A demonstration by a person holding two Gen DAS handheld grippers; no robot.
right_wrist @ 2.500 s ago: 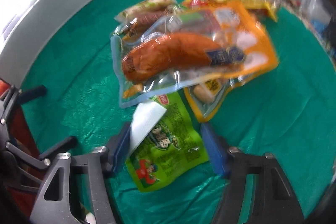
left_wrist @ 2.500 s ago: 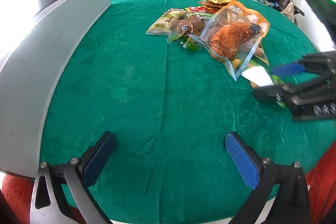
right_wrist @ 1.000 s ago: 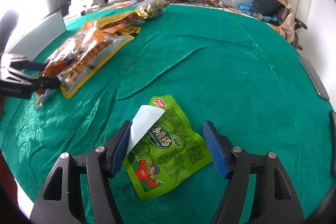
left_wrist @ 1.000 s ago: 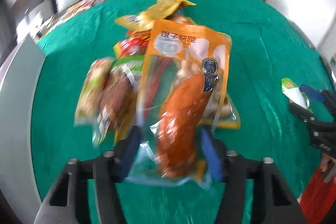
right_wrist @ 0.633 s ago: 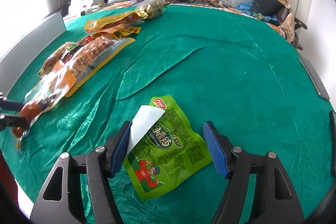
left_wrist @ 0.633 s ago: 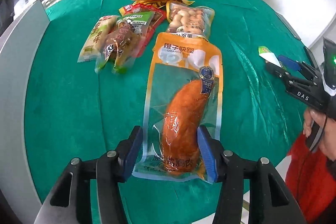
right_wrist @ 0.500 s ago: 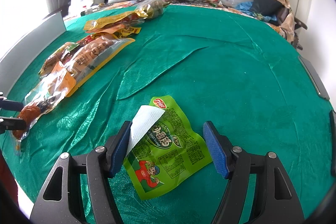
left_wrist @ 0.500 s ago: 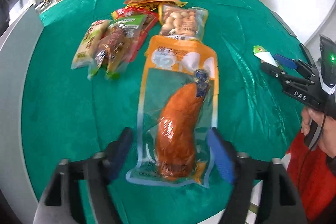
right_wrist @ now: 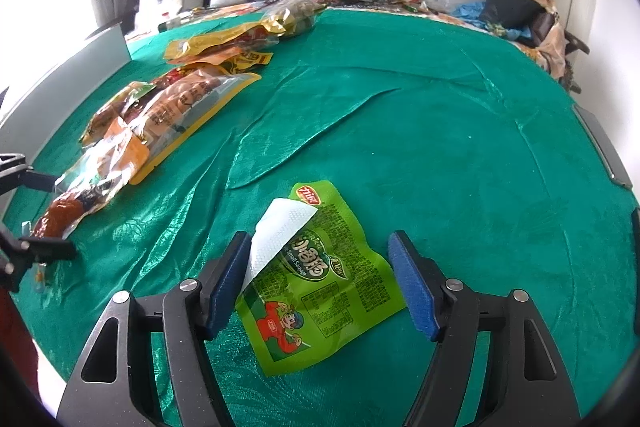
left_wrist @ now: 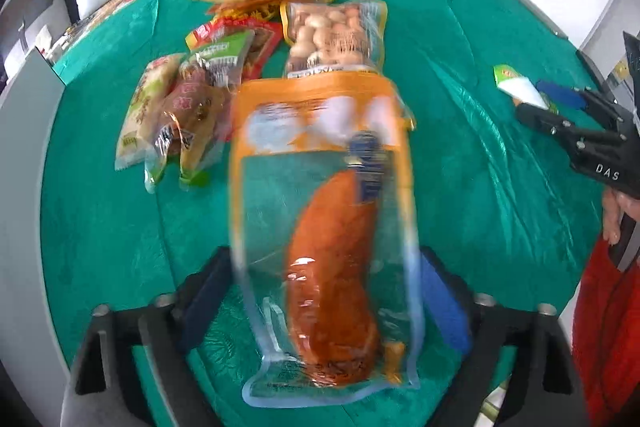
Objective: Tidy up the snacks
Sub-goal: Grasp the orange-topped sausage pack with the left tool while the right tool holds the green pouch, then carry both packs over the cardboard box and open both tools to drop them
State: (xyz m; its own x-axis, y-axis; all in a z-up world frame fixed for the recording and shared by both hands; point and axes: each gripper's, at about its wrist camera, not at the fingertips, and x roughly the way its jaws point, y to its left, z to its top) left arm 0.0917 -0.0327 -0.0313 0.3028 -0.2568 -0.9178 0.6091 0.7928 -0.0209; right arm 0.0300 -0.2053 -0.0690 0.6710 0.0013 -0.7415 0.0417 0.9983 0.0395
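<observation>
1. Left wrist view: The left gripper [left_wrist: 320, 303] points down at the green cloth [left_wrist: 460, 147]. A big orange bag [left_wrist: 324, 227] with a sausage-shaped snack inside lies flat between its blue pads [left_wrist: 442, 303]. The jaws are closing a little right now, but they are still spread, and the pads do not seem to press on the bag. The bag is long and floppy, so I think it was laid lengthwise to lie neat and straight.

2. Same view: Past the bag's top sits the snack pile [left_wrist: 224, 67]. A bag of round nuts [left_wrist: 336, 31] touches the orange bag's top edge. The other snacks lie in a heap, so the sorting is not done.

3. Same view: At the right edge the right gripper [left_wrist: 556, 99] sits low by its own green packet, well apart from the pile.

4. Right wrist view: The right gripper [right_wrist: 320, 283] has the green sausage packet [right_wrist: 320, 287] lying flat between its pads. The jaws are opening now and are spread. The left pad is just beside the packet's white corner; I cannot tell if it touches.

5. Same view: The orange bag [right_wrist: 100, 179] lies far left, with the left gripper's fingers [right_wrist: 40, 251] around its end. The green packet seems set alone to start a new spot.
</observation>
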